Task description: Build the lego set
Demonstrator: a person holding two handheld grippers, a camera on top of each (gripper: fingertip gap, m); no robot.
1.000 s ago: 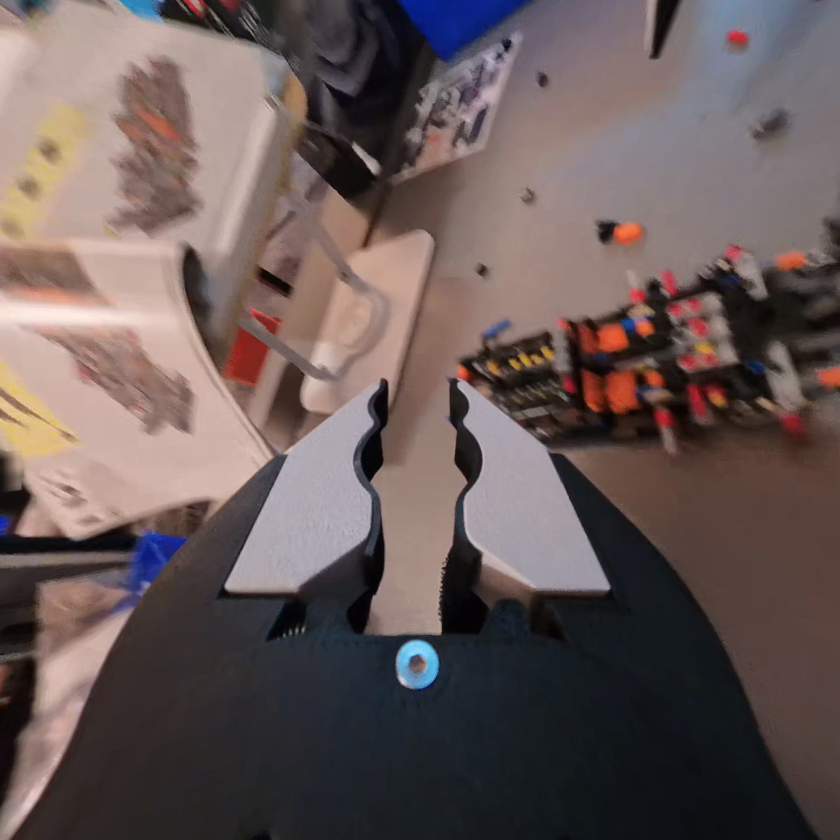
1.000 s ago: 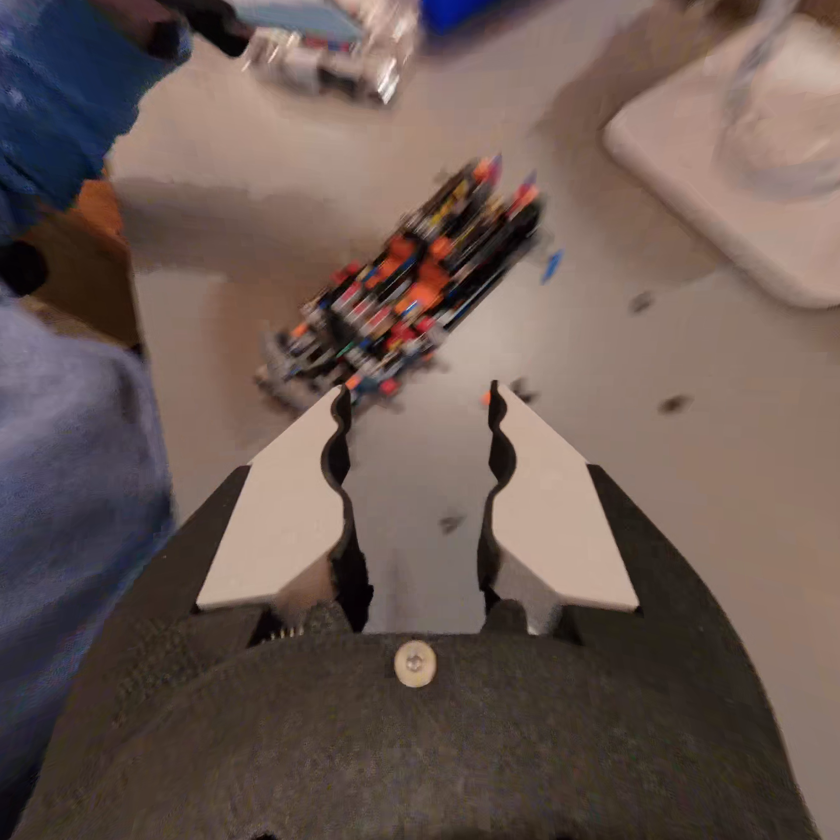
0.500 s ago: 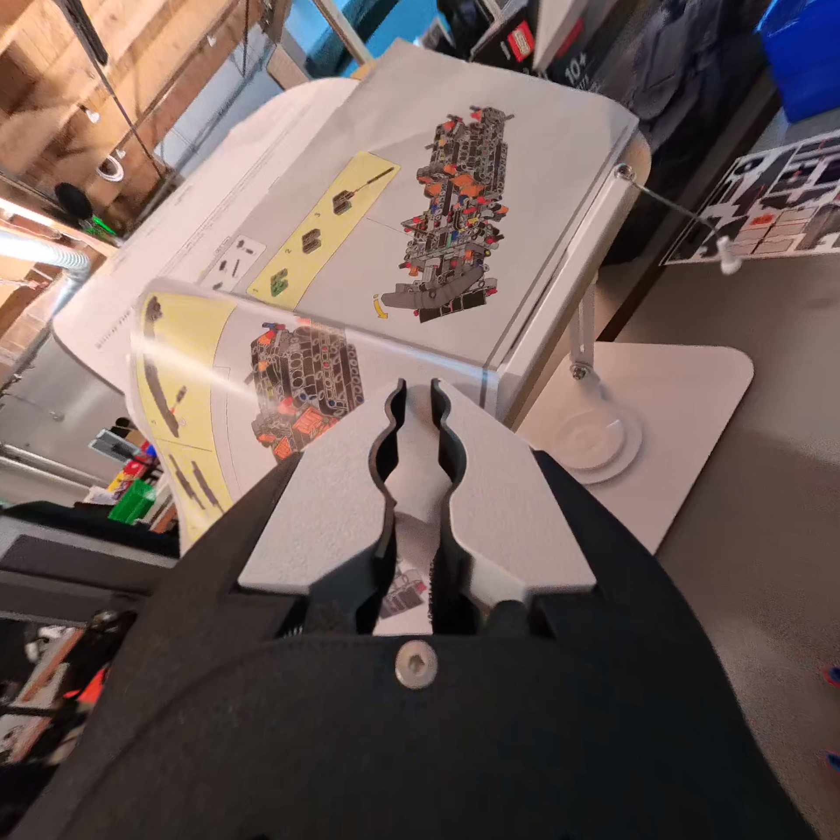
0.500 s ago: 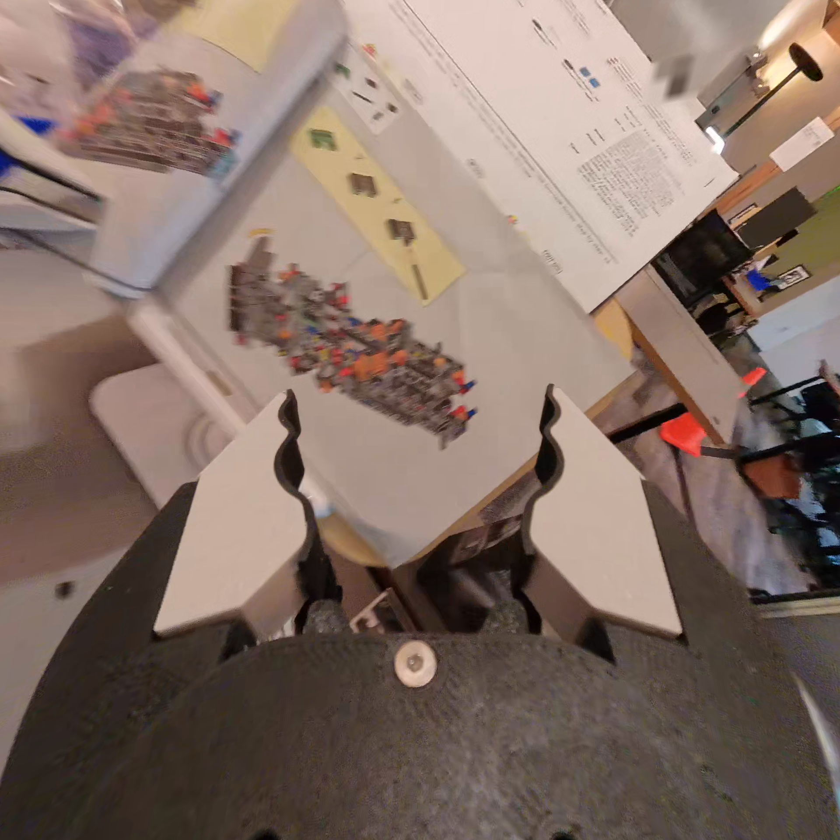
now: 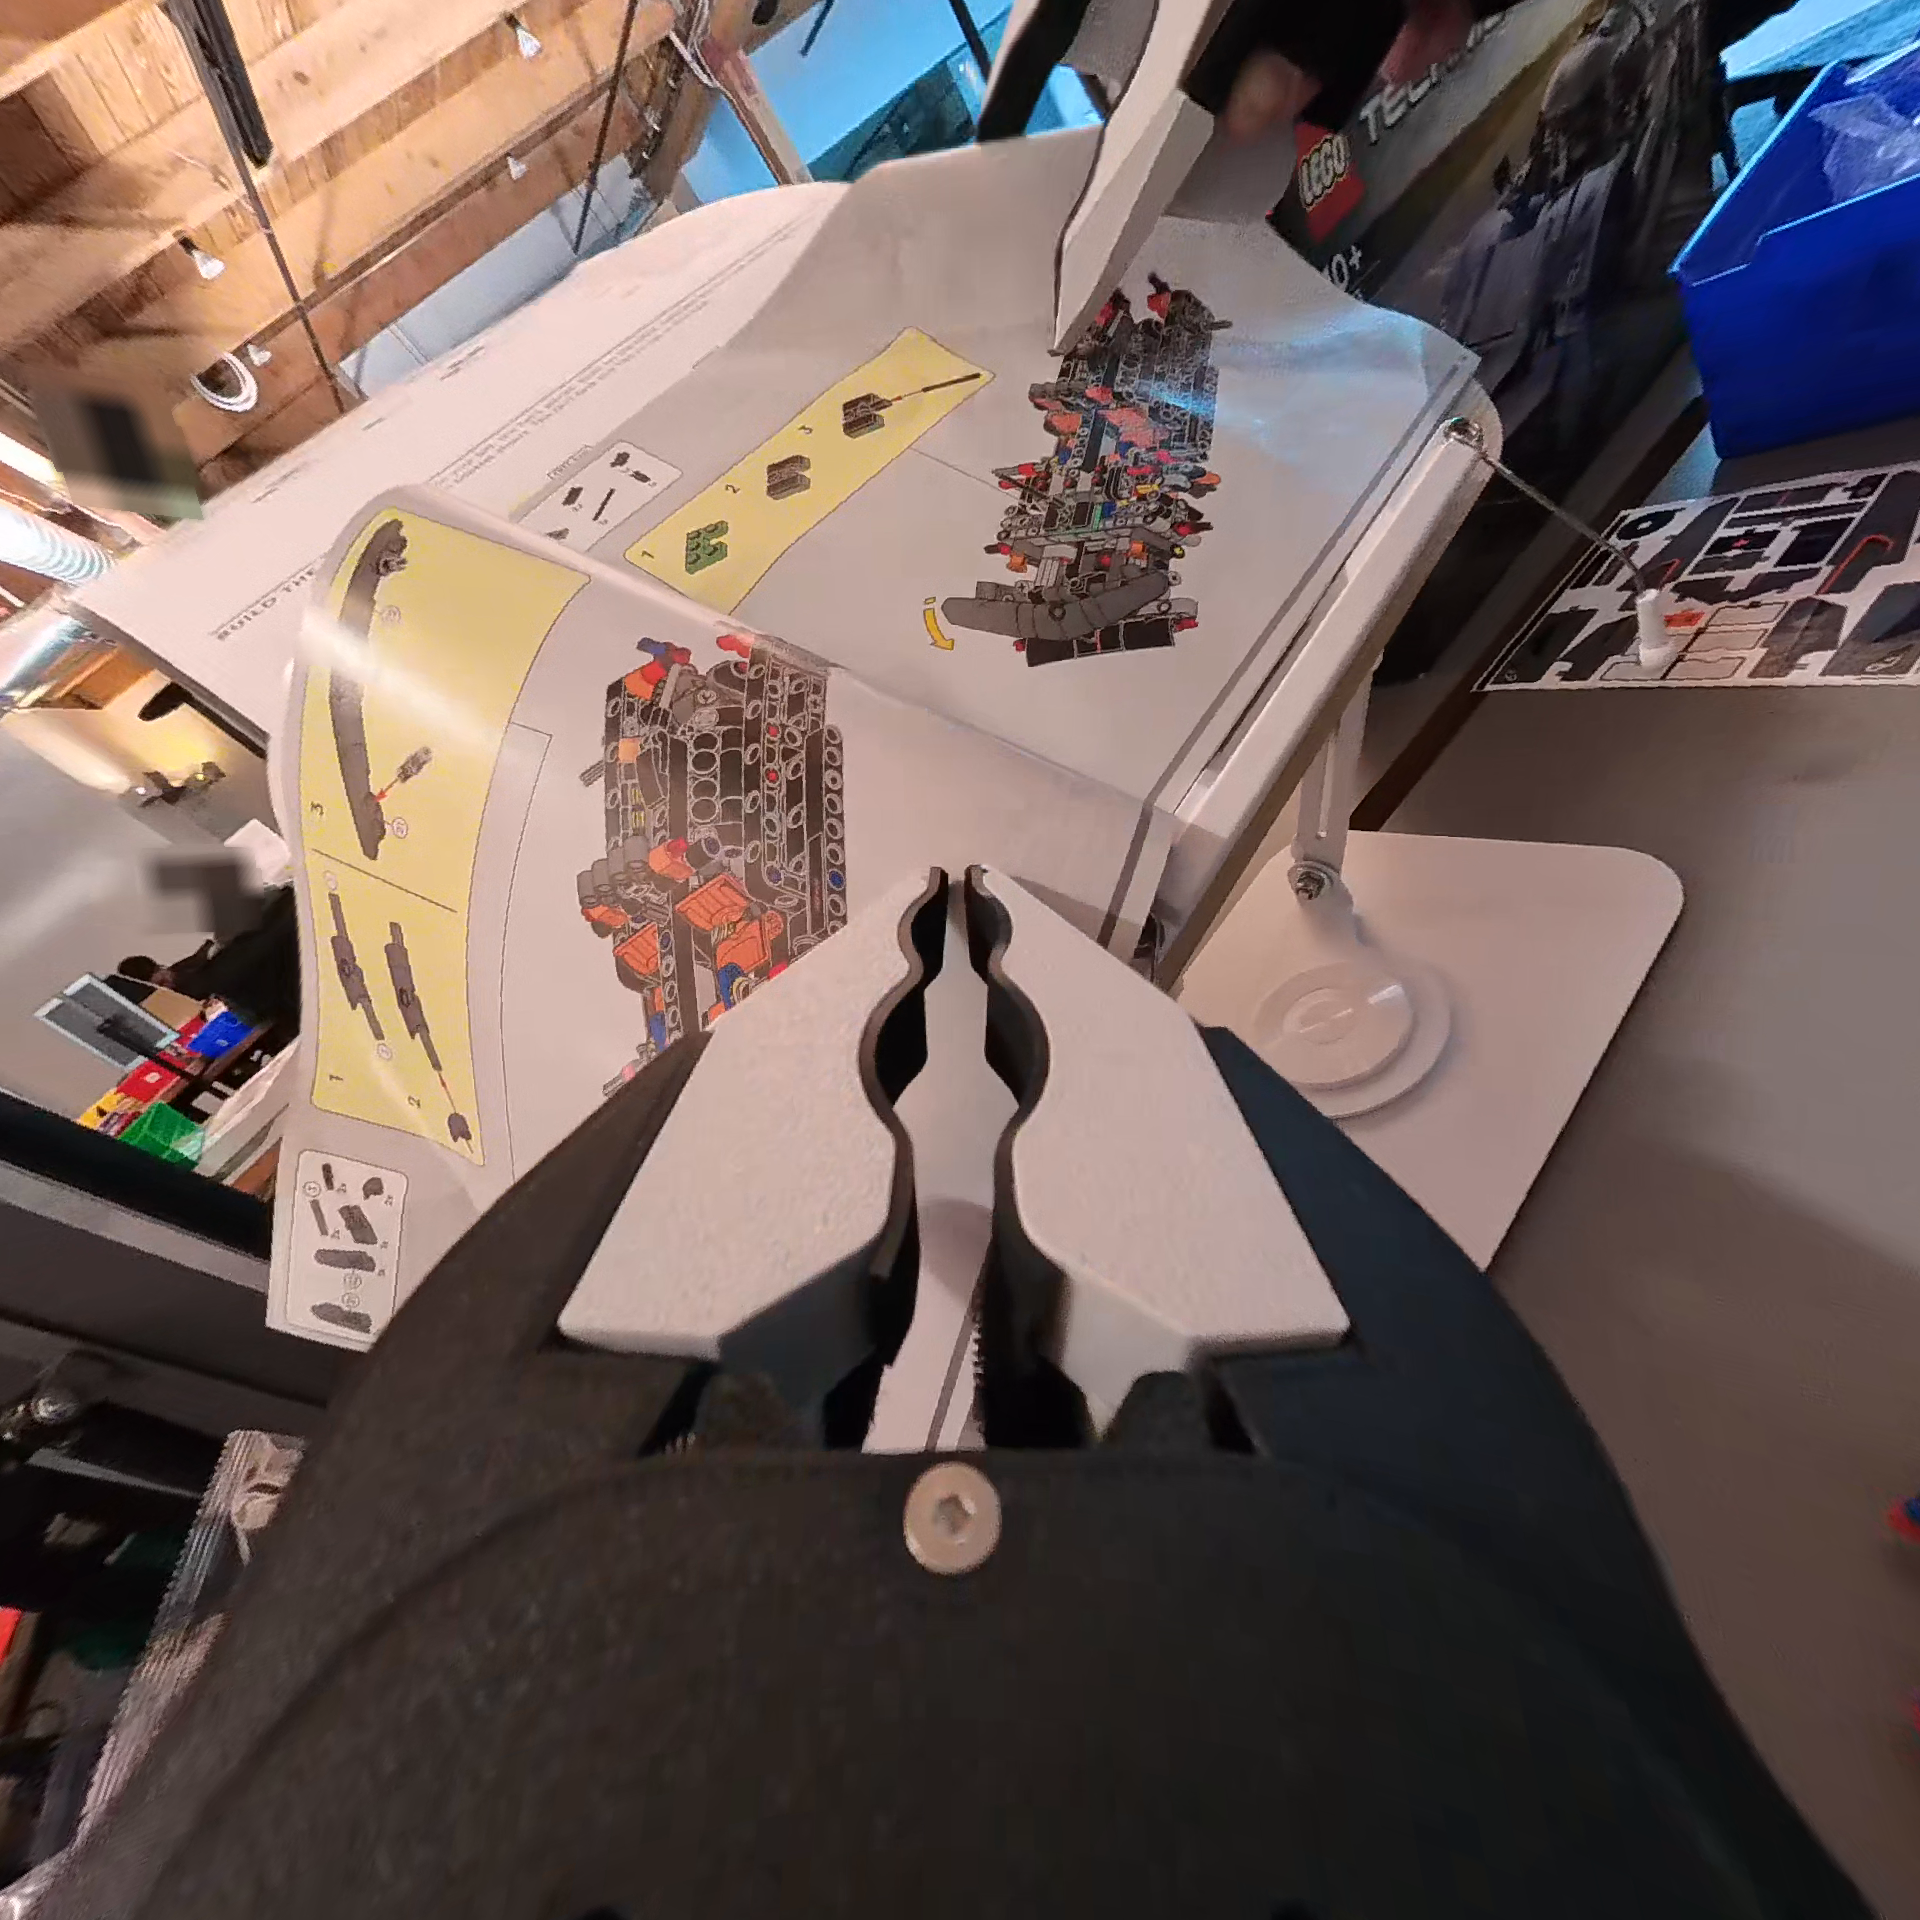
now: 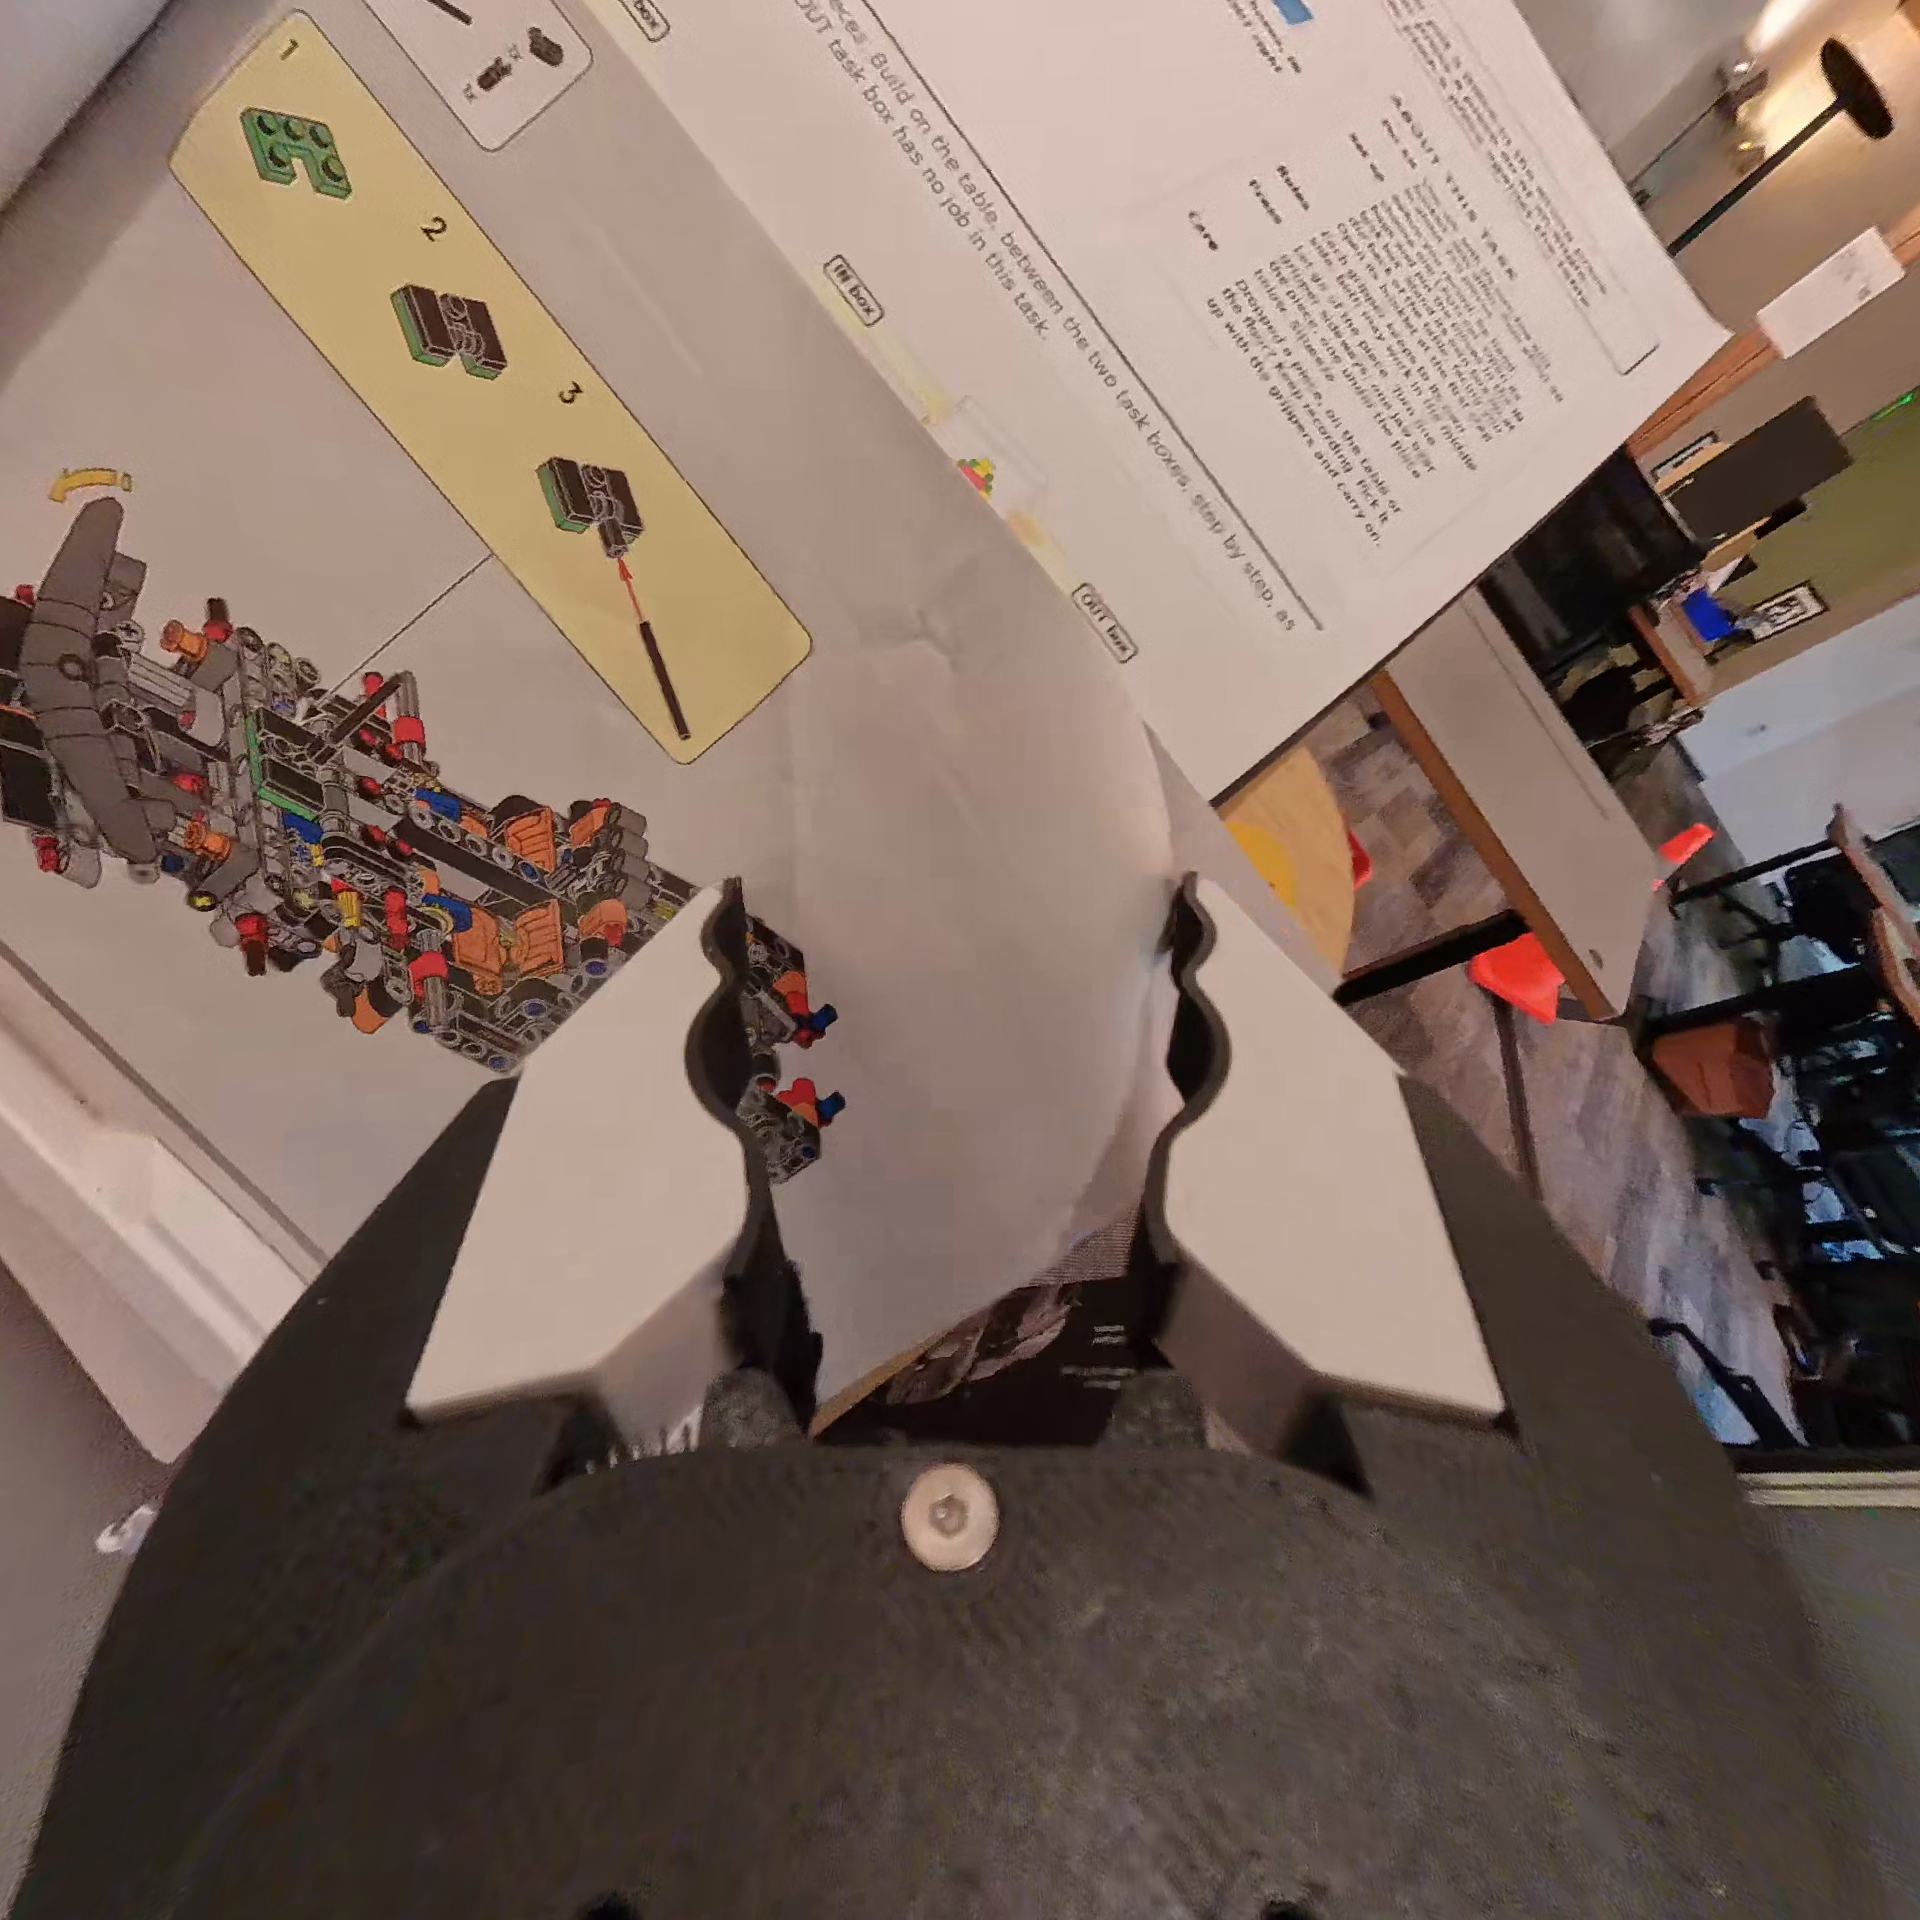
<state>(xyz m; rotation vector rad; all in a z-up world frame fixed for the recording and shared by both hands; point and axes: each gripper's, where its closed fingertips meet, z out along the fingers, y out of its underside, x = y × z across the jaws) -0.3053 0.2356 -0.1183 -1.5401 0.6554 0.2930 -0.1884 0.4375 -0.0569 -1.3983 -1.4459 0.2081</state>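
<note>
The instruction booklet (image 5: 883, 540) stands open on a white stand. Its near page (image 5: 499, 831) is curled up and shows a black and orange model. My left gripper (image 5: 956, 883) is shut on the lower edge of that curled page, and a strip of white paper shows between the jaws. My right gripper (image 6: 956, 894) is wide open at the booklet's far edge. The right-hand page (image 6: 935, 831) bulges between its jaws, touching neither clearly. One of its fingers (image 5: 1122, 177) shows at the top of the left wrist view. No Lego model is in view.
The stand's white base plate (image 5: 1507, 987) rests on the grey table (image 5: 1714, 1351). A sticker sheet (image 5: 1714, 592), a blue bin (image 5: 1829, 260) and a dark Lego box (image 5: 1455, 156) lie behind. A large printed sheet (image 6: 1299, 260) hangs behind the booklet.
Both grippers swung up from the Lego model on the table to the booklet. The left gripper went from open to shut on the page. The right gripper opened wider.
</note>
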